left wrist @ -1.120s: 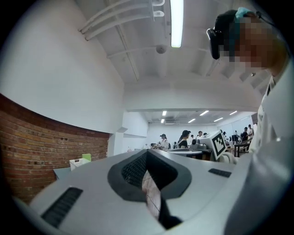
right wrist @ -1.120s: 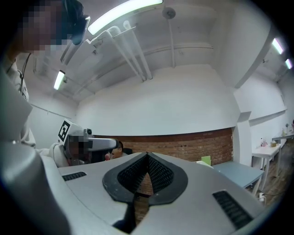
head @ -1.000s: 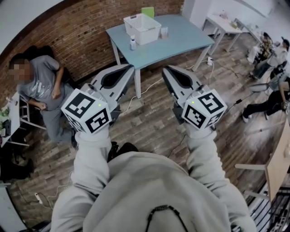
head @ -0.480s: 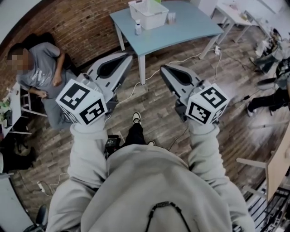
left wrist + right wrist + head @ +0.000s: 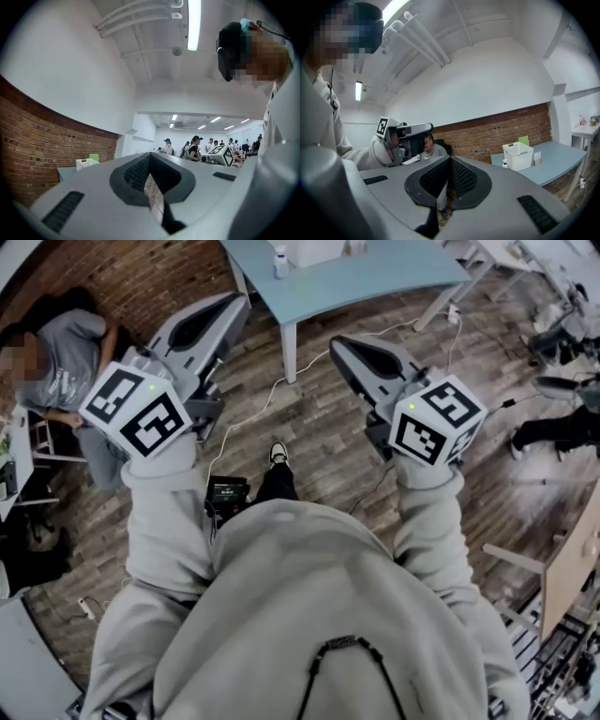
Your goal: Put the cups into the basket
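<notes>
Two or so clear cups point(image 5: 537, 158), count unclear, stand just beside white basket point(image 5: 518, 156) at blue table's point(image 5: 553, 171) wall-side edge, well apart from both tools. Left gripper point(image 5: 230, 302), right gripper point(image 5: 339, 343): jaws together, empty. Risk: arriving closed would likely knock cups over.

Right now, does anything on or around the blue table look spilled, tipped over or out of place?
Nothing stands out. The basket and bottle stand upright on the blue table; only a white cable trails loose across the floor.
</notes>
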`<move>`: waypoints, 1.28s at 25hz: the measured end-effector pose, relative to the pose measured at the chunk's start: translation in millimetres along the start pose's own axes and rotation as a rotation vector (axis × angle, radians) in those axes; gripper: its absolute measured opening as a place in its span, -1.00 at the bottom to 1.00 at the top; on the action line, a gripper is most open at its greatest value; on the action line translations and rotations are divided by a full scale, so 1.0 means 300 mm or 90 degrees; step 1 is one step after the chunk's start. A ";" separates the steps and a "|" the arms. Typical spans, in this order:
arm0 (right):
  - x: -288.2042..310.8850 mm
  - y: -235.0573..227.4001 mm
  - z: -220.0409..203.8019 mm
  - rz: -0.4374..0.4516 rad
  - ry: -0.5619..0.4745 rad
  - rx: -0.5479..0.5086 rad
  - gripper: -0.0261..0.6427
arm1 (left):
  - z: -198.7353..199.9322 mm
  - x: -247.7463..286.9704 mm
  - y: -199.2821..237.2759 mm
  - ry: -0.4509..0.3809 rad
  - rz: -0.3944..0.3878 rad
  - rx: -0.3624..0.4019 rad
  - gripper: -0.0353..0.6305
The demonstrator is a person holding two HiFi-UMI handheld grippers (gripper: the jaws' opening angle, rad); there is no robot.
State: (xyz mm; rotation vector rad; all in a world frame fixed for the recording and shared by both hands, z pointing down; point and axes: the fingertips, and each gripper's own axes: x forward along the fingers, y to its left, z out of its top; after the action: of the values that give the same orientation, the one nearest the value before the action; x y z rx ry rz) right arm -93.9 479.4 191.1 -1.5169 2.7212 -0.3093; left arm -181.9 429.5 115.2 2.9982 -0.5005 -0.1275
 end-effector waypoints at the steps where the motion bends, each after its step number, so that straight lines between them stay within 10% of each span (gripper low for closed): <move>1: 0.026 -0.023 -0.003 0.002 0.004 0.001 -0.89 | 0.003 0.017 0.035 -0.005 0.002 -0.005 -0.91; 17: 0.641 -0.415 0.094 0.002 0.067 -0.008 -0.89 | -0.039 0.308 0.673 0.032 -0.018 -0.027 -0.91; 32: 0.816 -0.660 0.094 -0.045 0.101 0.017 -0.89 | -0.117 0.494 0.918 0.053 -0.060 -0.077 -0.91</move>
State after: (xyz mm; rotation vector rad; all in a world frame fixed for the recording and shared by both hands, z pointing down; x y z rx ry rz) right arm -54.3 167.1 219.5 -1.6525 2.7709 -0.4842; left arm -126.7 124.6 170.8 2.8949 -0.3307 -0.0387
